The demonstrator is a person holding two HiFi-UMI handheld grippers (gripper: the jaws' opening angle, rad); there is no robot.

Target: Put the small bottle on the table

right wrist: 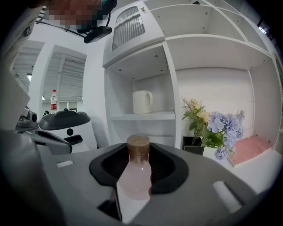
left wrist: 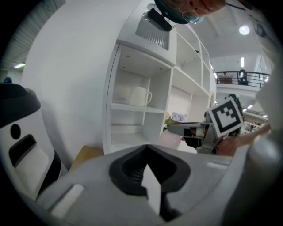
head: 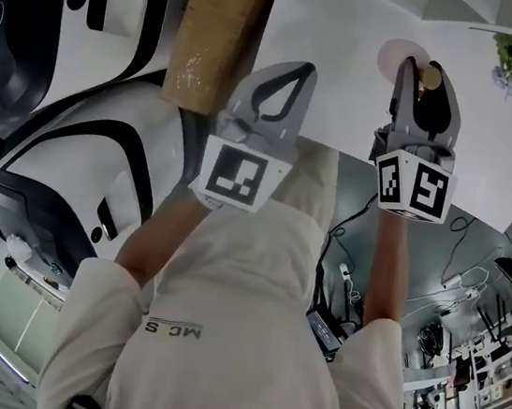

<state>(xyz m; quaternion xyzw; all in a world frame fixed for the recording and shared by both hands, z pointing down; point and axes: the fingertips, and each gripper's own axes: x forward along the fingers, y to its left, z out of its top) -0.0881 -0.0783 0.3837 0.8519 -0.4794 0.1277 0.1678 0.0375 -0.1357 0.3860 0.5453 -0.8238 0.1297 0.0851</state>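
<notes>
The small bottle point(right wrist: 135, 174) holds pale pink liquid and has a brown cork-like cap point(head: 431, 78). My right gripper point(head: 431, 70) is shut on it, the pads pressing its body, and holds it upright in the air over the white table point(head: 345, 41). In the right gripper view the bottle's neck and cap rise between the dark pads. My left gripper point(head: 303, 68) hangs to the left of it near the table's edge. Its jaws are shut with nothing between them. The left gripper view also shows the right gripper point(left wrist: 208, 130) from the side.
A white shelf unit point(right wrist: 146, 117) with a white mug point(right wrist: 142, 101) stands ahead. Blue and yellow flowers point(right wrist: 216, 128) and a pink item point(right wrist: 250, 148) lie at the right. A white-and-black robot body point(head: 98, 54) and a cardboard box point(head: 214, 32) sit at the left.
</notes>
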